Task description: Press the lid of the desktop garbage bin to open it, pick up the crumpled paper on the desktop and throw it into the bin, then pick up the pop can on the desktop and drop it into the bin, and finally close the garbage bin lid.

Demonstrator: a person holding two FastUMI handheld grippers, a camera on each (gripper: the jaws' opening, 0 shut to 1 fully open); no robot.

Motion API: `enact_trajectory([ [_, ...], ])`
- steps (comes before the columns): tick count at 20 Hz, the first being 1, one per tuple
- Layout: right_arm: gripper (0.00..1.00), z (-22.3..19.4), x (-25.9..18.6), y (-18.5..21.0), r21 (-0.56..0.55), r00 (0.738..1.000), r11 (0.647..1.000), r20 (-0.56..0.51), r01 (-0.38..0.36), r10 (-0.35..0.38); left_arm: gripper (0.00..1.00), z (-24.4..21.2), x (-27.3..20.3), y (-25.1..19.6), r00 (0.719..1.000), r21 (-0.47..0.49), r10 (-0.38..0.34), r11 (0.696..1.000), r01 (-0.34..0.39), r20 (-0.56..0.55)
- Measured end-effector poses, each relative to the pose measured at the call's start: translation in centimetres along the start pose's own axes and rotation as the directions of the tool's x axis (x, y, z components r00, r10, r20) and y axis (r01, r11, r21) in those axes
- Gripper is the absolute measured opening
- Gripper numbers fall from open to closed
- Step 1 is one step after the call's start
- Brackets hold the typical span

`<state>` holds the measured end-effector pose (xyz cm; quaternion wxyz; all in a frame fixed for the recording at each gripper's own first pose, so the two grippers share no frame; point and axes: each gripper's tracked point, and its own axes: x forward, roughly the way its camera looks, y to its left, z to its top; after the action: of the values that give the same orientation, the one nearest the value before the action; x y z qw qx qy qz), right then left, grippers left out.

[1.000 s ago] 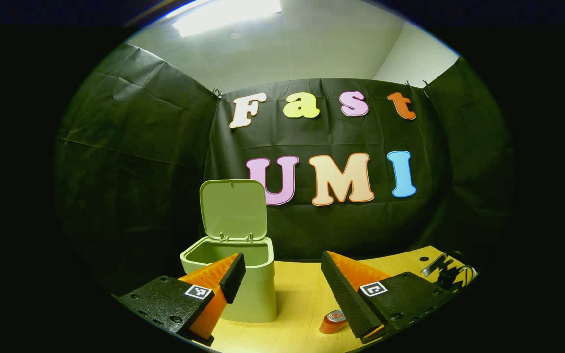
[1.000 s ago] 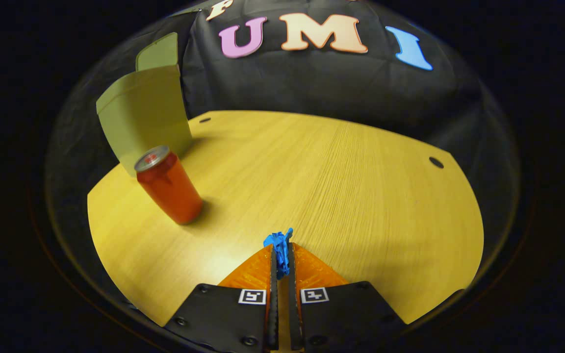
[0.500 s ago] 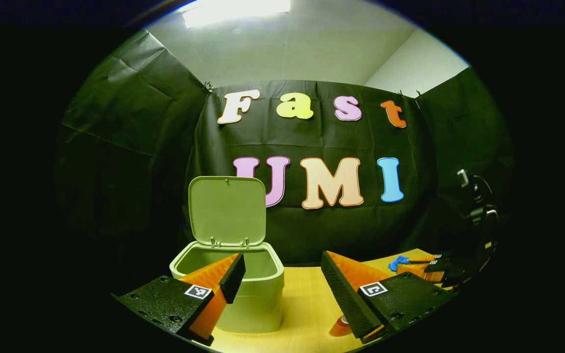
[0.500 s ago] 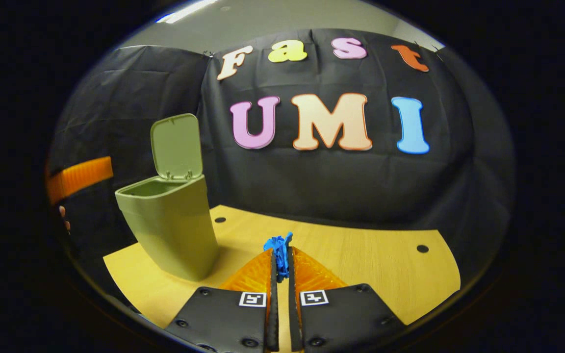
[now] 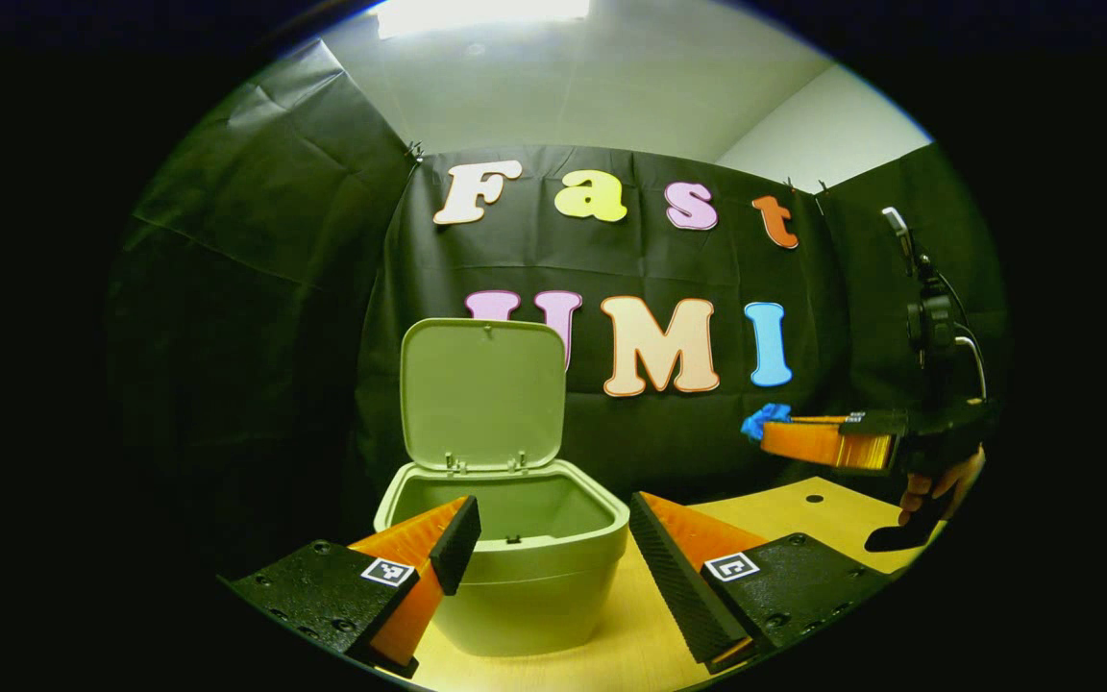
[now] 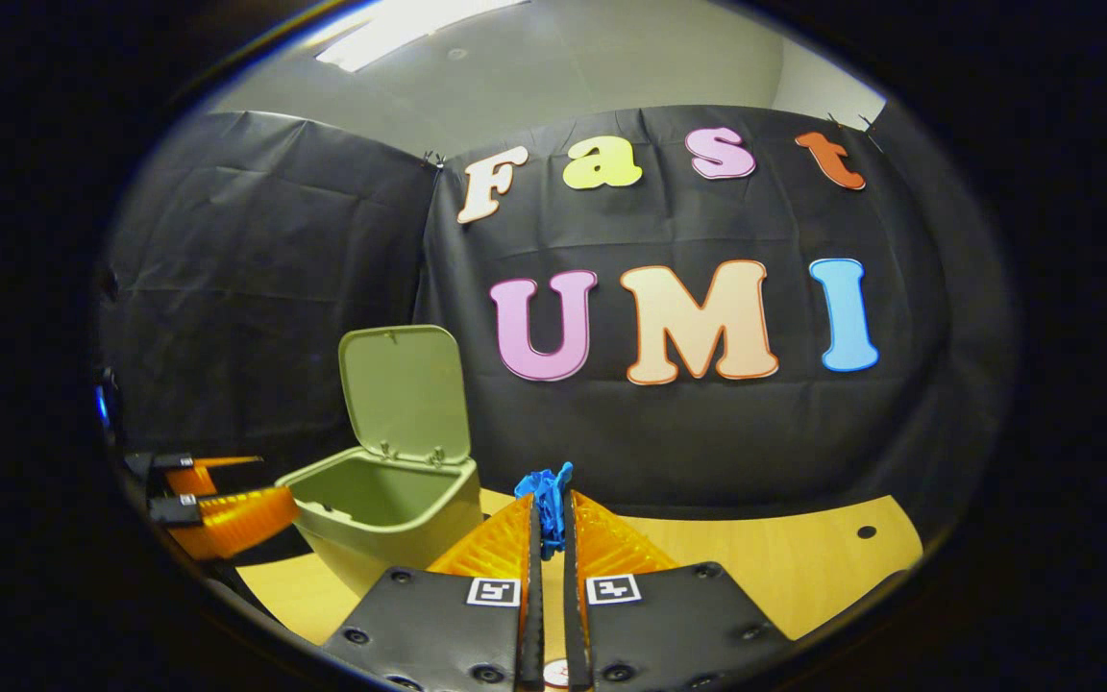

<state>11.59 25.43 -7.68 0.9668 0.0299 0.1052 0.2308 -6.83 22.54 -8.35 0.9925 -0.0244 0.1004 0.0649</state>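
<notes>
The green desktop bin (image 5: pixel 515 577) stands open with its lid (image 5: pixel 483 394) upright behind it. My left gripper (image 5: pixel 553 543) is open right in front of the bin's rim, nothing between its fingers. My right gripper (image 6: pixel 549 524) is shut on the blue crumpled paper (image 6: pixel 544 492), held in the air to the right of the bin (image 6: pixel 390 509) and above the table. From the left gripper view, the right gripper (image 5: pixel 782 439) hangs at the right with the paper (image 5: pixel 765 419) sticking out of its tips, a hand (image 5: pixel 938 481) behind it. The left gripper (image 6: pixel 275 481) shows beside the bin's left side.
The bin stands on a light wooden table (image 6: pixel 765 567) with small round holes (image 6: pixel 866 531) near its far edge. Black cloth walls close in the back and sides. Bare tabletop (image 5: pixel 803 509) lies to the right of the bin.
My right gripper has risen off the table with the paper and swung toward the bin. The left gripper has drawn closer to the bin. The pop can has slipped out of sight.
</notes>
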Motion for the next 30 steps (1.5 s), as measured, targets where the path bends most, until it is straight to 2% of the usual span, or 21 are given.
enact_trajectory([
  [3, 0.1, 0.1, 1.6, 5.3, 0.077, 0.994, 0.991, 0.01, -0.105, 0.105, 0.93, -1.3, -1.0, 2.5, 0.999, 0.004, 0.023, 1.0, -0.022, -0.035],
  [7, 0.1, -2.1, 3.8, 10.5, 0.125, 0.98, 0.973, -0.029, -0.192, 0.197, 0.93, -2.8, -3.0, 5.7, 0.995, 0.006, 0.069, 0.998, -0.069, -0.078],
  [10, 0.11, -3.1, 5.9, 13.2, 0.131, 0.973, 0.967, -0.045, -0.22, 0.228, 0.94, -3.3, -4.3, 7.9, 0.988, -0.001, 0.117, 0.993, -0.118, -0.098],
  [11, 0.11, -3.4, 6.5, 13.7, 0.132, 0.972, 0.967, -0.056, -0.22, 0.229, 0.98, -3.4, -4.8, 8.8, 0.985, -0.002, 0.135, 0.991, -0.136, -0.104],
  [12, 0.1, -4.1, 7.3, 14.0, 0.131, 0.971, 0.967, -0.07, -0.219, 0.229, 0.94, -3.6, -5.2, 9.4, 0.982, -0.002, 0.153, 0.988, -0.154, -0.107],
  [13, 0.12, -4.5, 7.9, 14.5, 0.124, 0.969, 0.967, -0.087, -0.221, 0.233, 0.98, -3.6, -5.8, 10.2, 0.979, -0.001, 0.17, 0.985, -0.172, -0.11],
  [15, 0.12, -4.8, 9.1, 15.5, 0.105, 0.965, 0.968, -0.107, -0.229, 0.24, 0.98, -3.7, -7.0, 11.2, 0.972, 0.006, 0.205, 0.979, -0.206, -0.113],
  [16, 0.16, -5.0, 9.4, 16.0, 0.105, 0.963, 0.967, -0.108, -0.234, 0.245, 0.98, -3.8, -7.3, 11.8, 0.968, 0.012, 0.221, 0.975, -0.221, -0.116],
  [17, 0.22, -5.1, 9.8, 15.9, 0.11, 0.967, 0.97, -0.109, -0.218, 0.23, 0.94, -3.9, -7.6, 12.4, 0.965, 0.015, 0.234, 0.972, -0.234, -0.117],
  [18, 0.26, -5.2, 10.1, 16.0, 0.125, 0.967, 0.968, -0.109, -0.218, 0.232, 0.96, -4.0, -7.7, 12.8, 0.963, 0.015, 0.242, 0.97, -0.242, -0.118],
  [21, 0.99, -5.4, 10.2, 15.6, 0.154, 0.962, 0.964, -0.132, -0.217, 0.237, 0.92, -4.2, -7.7, 12.5, 0.961, 0.009, 0.247, 0.969, -0.247, -0.125],
  [26, 0.94, -2.4, 7.9, 10.9, 0.101, 0.986, 0.983, -0.052, -0.154, 0.16, 0.92, -3.8, -5.6, 8.5, 0.98, -0.001, 0.163, 0.986, -0.164, -0.11],
  [30, 0.97, -1.1, 5.3, 5.7, 0.074, 0.997, 0.994, -0.015, -0.077, 0.078, 0.93, -3.0, -3.4, 3.7, 0.994, -0.011, 0.067, 0.998, -0.069, -0.09],
])
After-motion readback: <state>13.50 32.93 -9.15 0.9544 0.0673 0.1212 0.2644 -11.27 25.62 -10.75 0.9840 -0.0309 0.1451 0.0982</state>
